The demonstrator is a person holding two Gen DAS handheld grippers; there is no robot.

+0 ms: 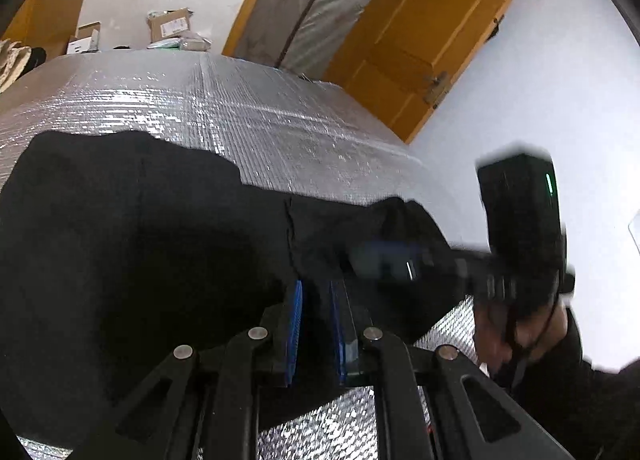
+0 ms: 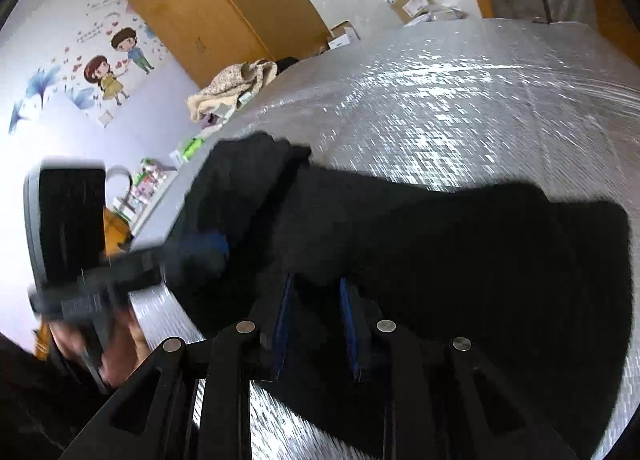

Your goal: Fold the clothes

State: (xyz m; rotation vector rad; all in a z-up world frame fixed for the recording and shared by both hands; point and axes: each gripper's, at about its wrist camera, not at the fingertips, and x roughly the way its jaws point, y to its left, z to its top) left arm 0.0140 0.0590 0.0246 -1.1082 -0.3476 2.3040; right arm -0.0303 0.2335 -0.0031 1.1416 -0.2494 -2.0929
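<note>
A black garment (image 1: 140,220) (image 2: 460,240) lies spread on a silver quilted foil surface (image 1: 240,108) (image 2: 460,100). In the left wrist view, my left gripper (image 1: 316,288) has its blue pads close together with a fold of the black cloth pinched between them. My right gripper (image 1: 384,260) shows blurred just to its right, its tips buried in the same cloth. In the right wrist view, my right gripper (image 2: 316,284) has black fabric filling the wider gap between its pads. My left gripper (image 2: 208,248) shows blurred at the left, holding the garment's bunched end.
Hands (image 1: 520,332) (image 2: 116,352) hold both tools near the surface's edge. An orange door (image 1: 420,52) and cardboard boxes (image 1: 170,24) lie beyond the far side. A beige blanket (image 2: 236,88) and small items sit at the far left edge, by a wooden wardrobe (image 2: 224,8).
</note>
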